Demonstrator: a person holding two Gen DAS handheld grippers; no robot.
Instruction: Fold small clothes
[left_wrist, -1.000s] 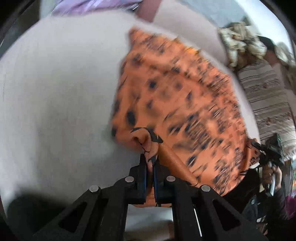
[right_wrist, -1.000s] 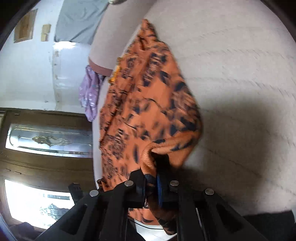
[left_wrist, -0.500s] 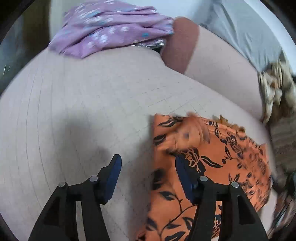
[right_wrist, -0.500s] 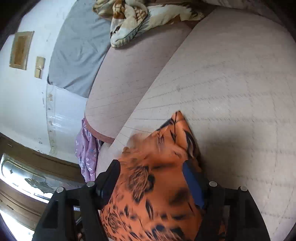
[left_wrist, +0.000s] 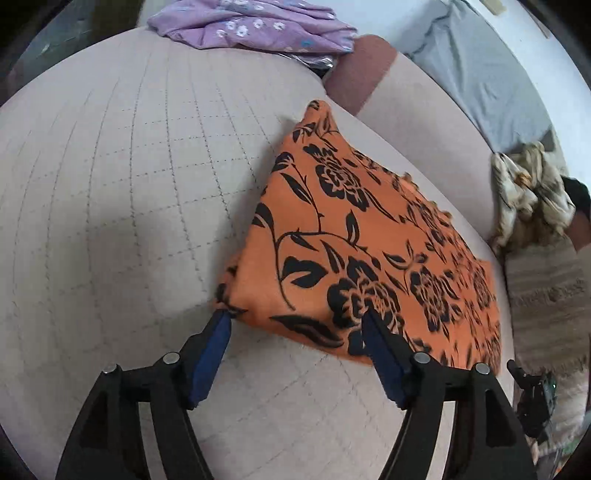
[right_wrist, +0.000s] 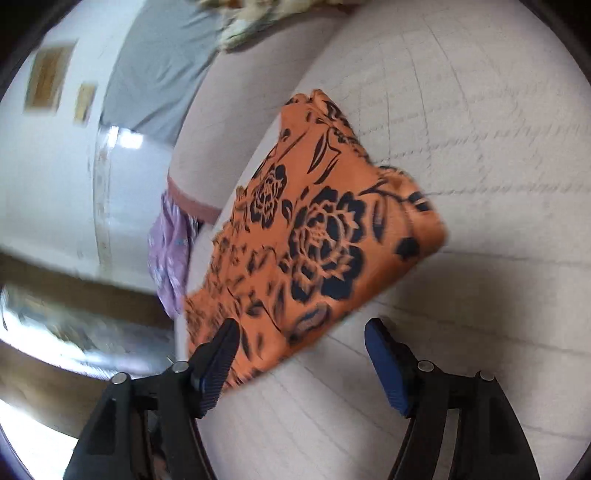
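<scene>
An orange cloth with a black flower print (left_wrist: 354, 240) lies folded flat on a pale quilted cushion (left_wrist: 110, 184). My left gripper (left_wrist: 295, 325) is open and empty, its blue pads just short of the cloth's near edge. In the right wrist view the same cloth (right_wrist: 314, 236) lies ahead on the cushion (right_wrist: 480, 147). My right gripper (right_wrist: 299, 336) is open and empty, its left pad (right_wrist: 218, 354) over the cloth's near corner.
A purple flowered garment (left_wrist: 251, 26) lies at the cushion's far edge. A grey sheet (left_wrist: 480, 74) and a crumpled beige printed cloth (left_wrist: 532, 192) lie to the right. A striped rug (left_wrist: 546, 291) and a black device (left_wrist: 535, 398) are at lower right.
Both grippers were shut on the orange cloth one second ago. They opened, let it go and drew back. The cloth now lies folded on the cushion.
</scene>
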